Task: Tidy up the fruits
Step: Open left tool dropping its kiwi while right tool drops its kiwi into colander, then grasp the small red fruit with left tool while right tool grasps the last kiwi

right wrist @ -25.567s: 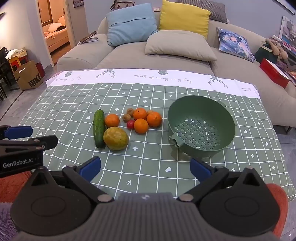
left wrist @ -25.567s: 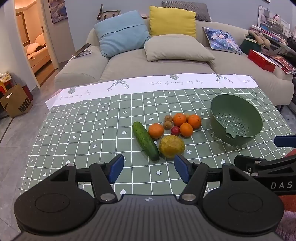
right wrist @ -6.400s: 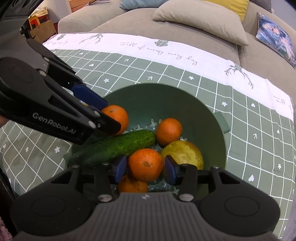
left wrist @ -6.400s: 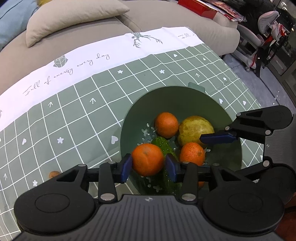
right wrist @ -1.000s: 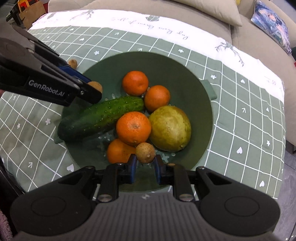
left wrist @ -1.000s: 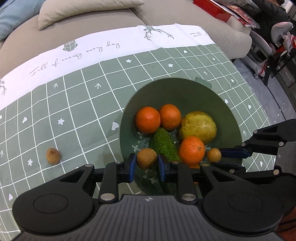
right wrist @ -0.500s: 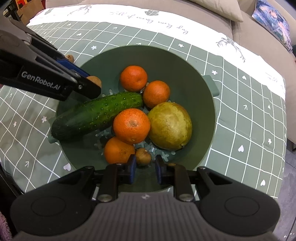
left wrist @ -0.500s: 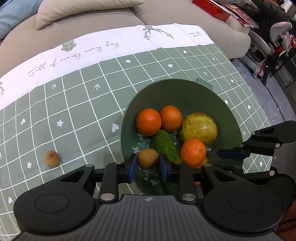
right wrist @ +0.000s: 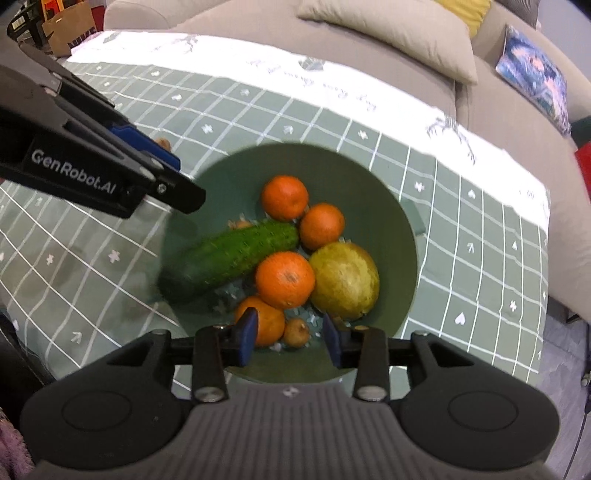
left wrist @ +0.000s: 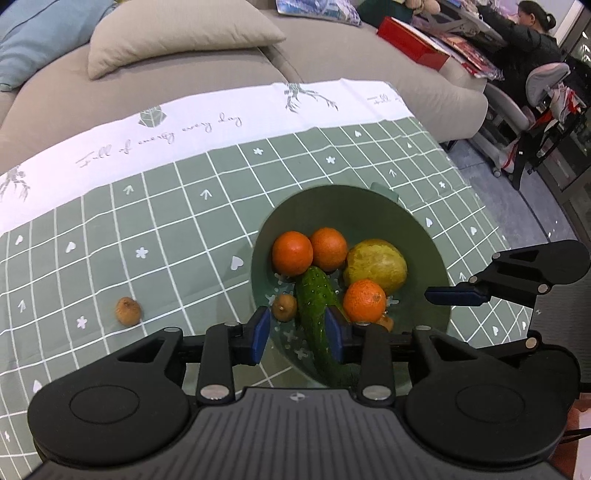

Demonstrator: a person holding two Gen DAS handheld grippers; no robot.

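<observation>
The green colander bowl (left wrist: 424,236) (right wrist: 369,173) holds several oranges (left wrist: 291,253) (right wrist: 285,279), a cucumber (left wrist: 317,295) (right wrist: 236,254), a large yellow-green fruit (left wrist: 375,266) (right wrist: 343,280) and two small brown kiwis (left wrist: 284,307) (right wrist: 296,332). My left gripper (left wrist: 297,332) is open and empty above the bowl's near rim, over the cucumber. My right gripper (right wrist: 289,338) is open and empty above the kiwi at the bowl's near side. One more brown kiwi (left wrist: 128,311) lies on the tablecloth left of the bowl.
The table has a green checked cloth (left wrist: 166,236) with a white band at the far edge. A grey sofa with cushions (left wrist: 177,33) stands behind it. A person sits at the far right (left wrist: 528,33). A paper bag (right wrist: 70,26) stands on the floor.
Both grippers have opened and let go of their kiwis, which now lie in the bowl. Both grippers have drawn back a little.
</observation>
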